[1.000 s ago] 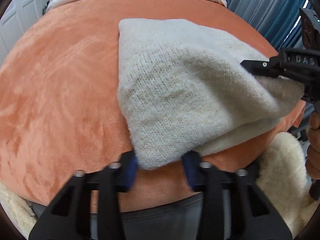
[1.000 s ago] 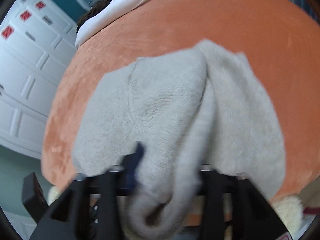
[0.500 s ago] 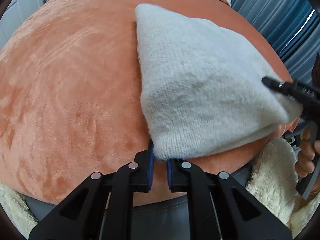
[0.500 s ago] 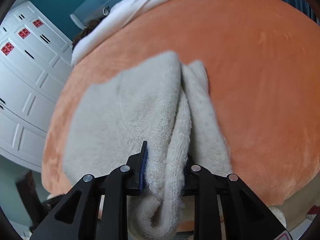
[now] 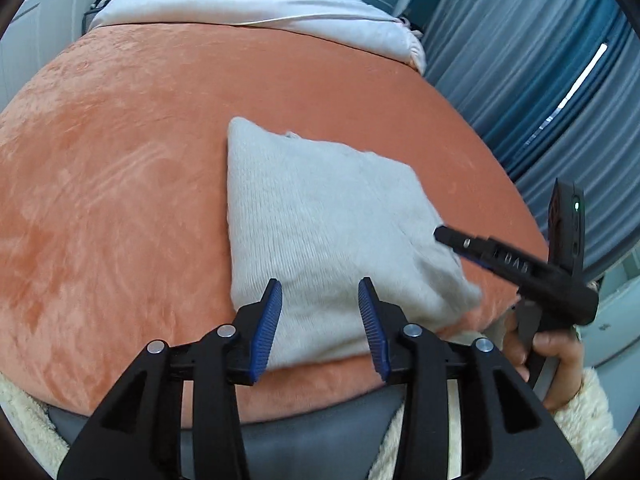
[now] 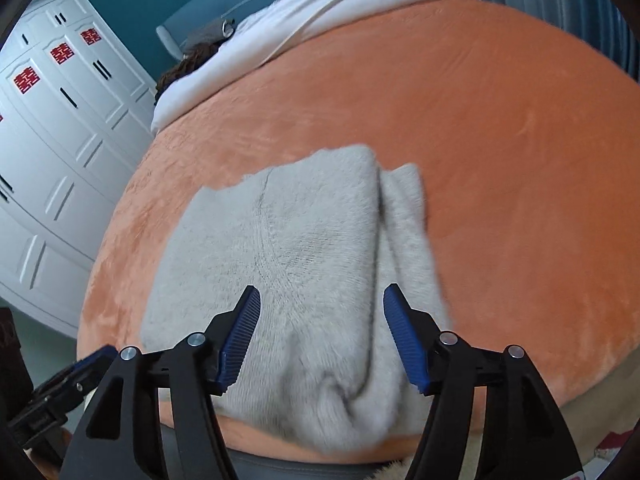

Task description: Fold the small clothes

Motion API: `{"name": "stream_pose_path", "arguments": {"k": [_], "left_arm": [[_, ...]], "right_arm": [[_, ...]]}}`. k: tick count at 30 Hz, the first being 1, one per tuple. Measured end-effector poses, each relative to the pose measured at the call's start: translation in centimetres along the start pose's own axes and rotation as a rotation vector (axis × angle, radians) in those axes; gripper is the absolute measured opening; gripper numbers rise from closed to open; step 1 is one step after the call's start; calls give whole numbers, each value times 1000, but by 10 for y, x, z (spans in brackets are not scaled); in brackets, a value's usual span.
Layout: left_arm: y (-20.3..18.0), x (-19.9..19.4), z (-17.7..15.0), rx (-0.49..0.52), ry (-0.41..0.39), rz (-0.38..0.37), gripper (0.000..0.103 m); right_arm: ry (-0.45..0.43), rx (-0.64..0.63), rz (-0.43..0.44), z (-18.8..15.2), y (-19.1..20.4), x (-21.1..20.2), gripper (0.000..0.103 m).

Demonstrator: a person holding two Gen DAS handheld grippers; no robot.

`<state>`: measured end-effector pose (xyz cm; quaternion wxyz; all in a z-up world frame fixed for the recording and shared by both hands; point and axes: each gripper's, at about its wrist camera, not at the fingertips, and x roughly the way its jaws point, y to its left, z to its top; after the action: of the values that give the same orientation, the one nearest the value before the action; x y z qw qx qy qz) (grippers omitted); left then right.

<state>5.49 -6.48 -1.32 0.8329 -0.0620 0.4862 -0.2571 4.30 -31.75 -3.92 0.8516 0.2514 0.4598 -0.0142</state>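
A folded grey knitted garment (image 5: pixel 320 216) lies on the orange blanket (image 5: pixel 120 160) near the bed's front edge; it also shows in the right wrist view (image 6: pixel 288 264). My left gripper (image 5: pixel 320 320) is open, its blue pads apart just above the garment's near edge. My right gripper (image 6: pixel 322 332) is open over the garment's near right corner, holding nothing. It shows from the side in the left wrist view (image 5: pixel 460 242), with the person's hand below it.
The orange blanket (image 6: pixel 500 140) covers the bed. A white duvet (image 5: pixel 256 4) lies at the far end. Blue curtains (image 5: pixel 540 80) hang on the right, white wardrobe doors (image 6: pixel 52 140) stand on the left. A cream fleece sleeve (image 5: pixel 584 420) sits at the lower right.
Both grippers were shut on the garment's near edge half a second ago. Both have opened, let go and pulled back. The garment now lies flat on the blanket.
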Motion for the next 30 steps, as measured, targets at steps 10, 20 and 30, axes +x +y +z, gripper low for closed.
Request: {"name": "stream_pose_path", "arguments": {"k": [10, 20, 30], "left_arm": [[1, 43, 2, -15, 92, 56, 40], [-6, 64, -8, 75, 115, 168, 41], [-10, 59, -9, 113, 108, 188, 42]], "right_arm": [[-142, 56, 50, 6, -27, -44, 8], [-153, 15, -48, -14, -5, -61, 11], [45, -18, -91, -54, 0, -20, 5]]}}
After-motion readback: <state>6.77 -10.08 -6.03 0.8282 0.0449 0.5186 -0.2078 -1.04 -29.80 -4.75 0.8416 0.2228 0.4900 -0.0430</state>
